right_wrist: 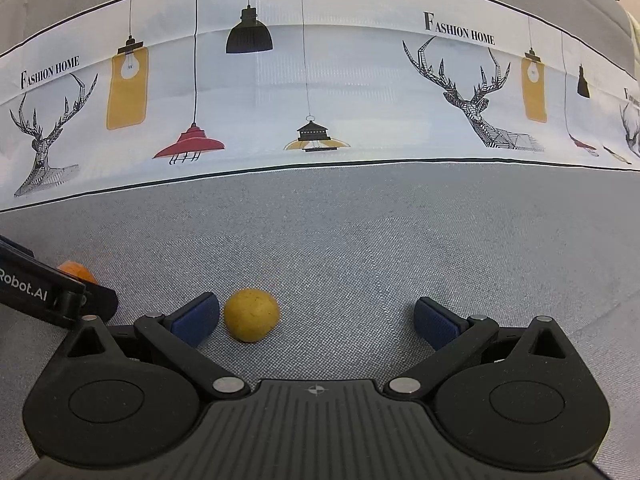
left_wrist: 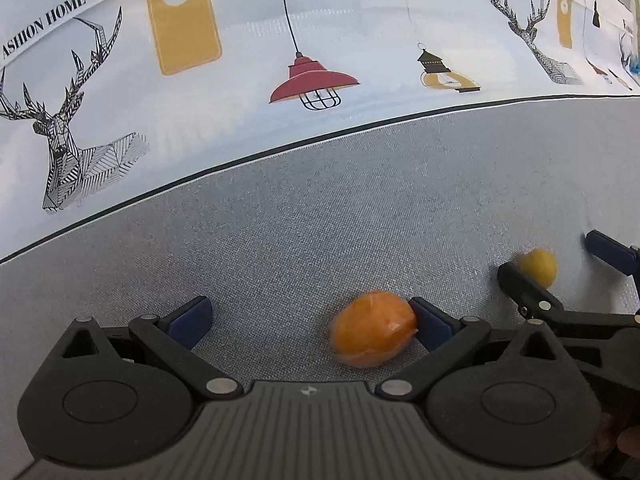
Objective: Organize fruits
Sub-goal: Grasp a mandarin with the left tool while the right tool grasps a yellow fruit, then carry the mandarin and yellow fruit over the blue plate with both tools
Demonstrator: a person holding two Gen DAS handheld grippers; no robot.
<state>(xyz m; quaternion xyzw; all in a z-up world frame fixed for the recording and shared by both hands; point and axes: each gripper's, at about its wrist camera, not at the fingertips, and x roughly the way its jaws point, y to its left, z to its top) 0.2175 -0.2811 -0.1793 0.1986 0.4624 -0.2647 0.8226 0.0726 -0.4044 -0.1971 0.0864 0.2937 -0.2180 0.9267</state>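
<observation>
While the orange fruit (left_wrist: 374, 333) lies on the grey cloth surface (left_wrist: 320, 216) touching the right pad of the left gripper (left_wrist: 312, 320), whose jaws gape wide and hold nothing, a good grasp probably means shifting right to centre it before closing. Beside it, the yellow fruit (right_wrist: 251, 314) sits just off the left pad of the right gripper (right_wrist: 316, 322), equally open and empty; centre likewise, then close gently, well short of the printed far edge.

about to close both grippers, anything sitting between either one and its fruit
Nothing visible does. The orange fruit lies between the open left gripper fingers, against the right pad. The yellow fruit lies inside the open right gripper, beside its left pad.
</observation>
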